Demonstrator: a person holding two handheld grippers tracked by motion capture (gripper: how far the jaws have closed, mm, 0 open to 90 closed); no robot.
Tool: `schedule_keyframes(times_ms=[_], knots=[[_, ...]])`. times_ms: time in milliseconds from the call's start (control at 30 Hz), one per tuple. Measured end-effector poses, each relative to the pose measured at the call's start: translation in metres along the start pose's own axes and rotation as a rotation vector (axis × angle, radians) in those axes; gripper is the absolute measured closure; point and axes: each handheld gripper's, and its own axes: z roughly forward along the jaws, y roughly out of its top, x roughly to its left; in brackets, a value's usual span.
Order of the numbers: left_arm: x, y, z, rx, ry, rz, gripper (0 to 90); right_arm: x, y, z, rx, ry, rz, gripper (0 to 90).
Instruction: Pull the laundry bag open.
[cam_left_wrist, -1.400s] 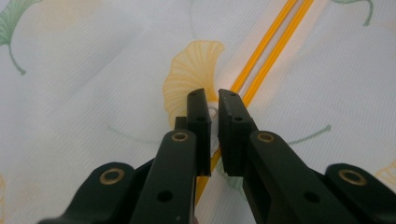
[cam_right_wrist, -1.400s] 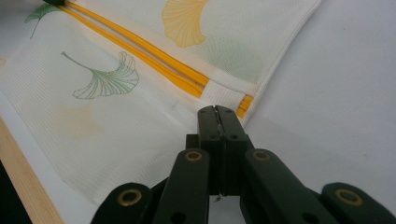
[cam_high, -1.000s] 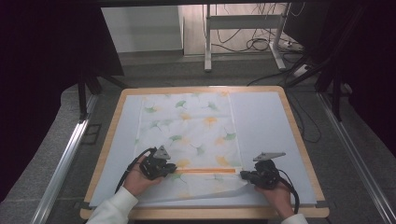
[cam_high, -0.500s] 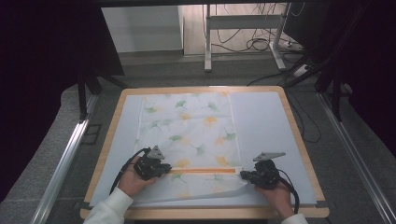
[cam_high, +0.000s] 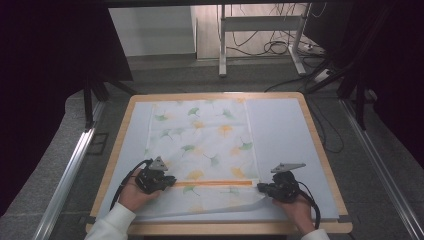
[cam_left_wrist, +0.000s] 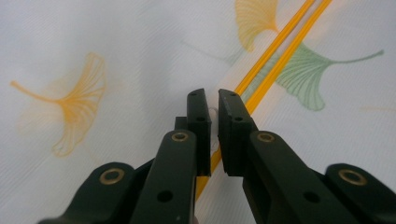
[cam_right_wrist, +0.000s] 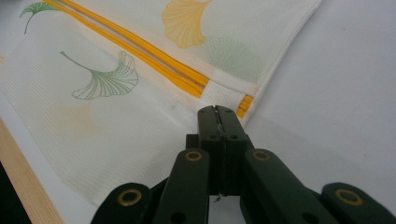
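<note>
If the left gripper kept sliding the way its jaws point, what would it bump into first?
Probably nothing solid: the left gripper points along the orange zipper of the leaf-print mesh bag, toward the right gripper far off.

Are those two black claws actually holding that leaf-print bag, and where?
Right gripper pinches the mesh bag at its edge by the zipper's end. Left gripper is nearly shut on the zipper pull.

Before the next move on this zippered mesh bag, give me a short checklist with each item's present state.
1. Right claw shut on the mesh bag edge by the zipper end: ok.
2. Left claw clamped on the orange zipper: cannot tell; jaws nearly shut, a slit shows between them.
3. Zipper lies straight between the claws: ok.
4. Bag flat on the table: not ok; near edge lifted.
5. Bag within the table's wooden rim: ok.
</note>
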Motion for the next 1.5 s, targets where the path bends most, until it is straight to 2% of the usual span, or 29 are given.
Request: schedule_keyframes(times_ms=[133,467,633,767,1100,1500], knots=[[0.003,-0.004,-0.003,-0.005,0.002,-0.019,84.5,0.0,0.0,0.0,0.0,0.0,0.0,89.6],[0.011,-0.012,-0.009,0.0,0.013,-0.029,84.5,0.0,0.0,0.0,0.001,-0.002,-0.001,89.6],[0.015,-0.017,-0.013,-0.007,0.02,-0.052,84.5,0.0,0.0,0.0,0.0,-0.002,-0.002,89.6],[0.018,-0.02,-0.015,-0.002,0.022,-0.048,84.5,0.0,0.0,0.0,0.0,-0.003,-0.002,89.6],[0.026,-0.03,-0.023,-0.005,0.03,-0.082,84.4,0.001,0.0,0.0,-0.002,-0.005,-0.002,89.6],[0.033,-0.037,-0.029,-0.003,0.027,-0.094,84.4,0.001,0.0,0.0,0.0,-0.004,-0.001,89.6]])
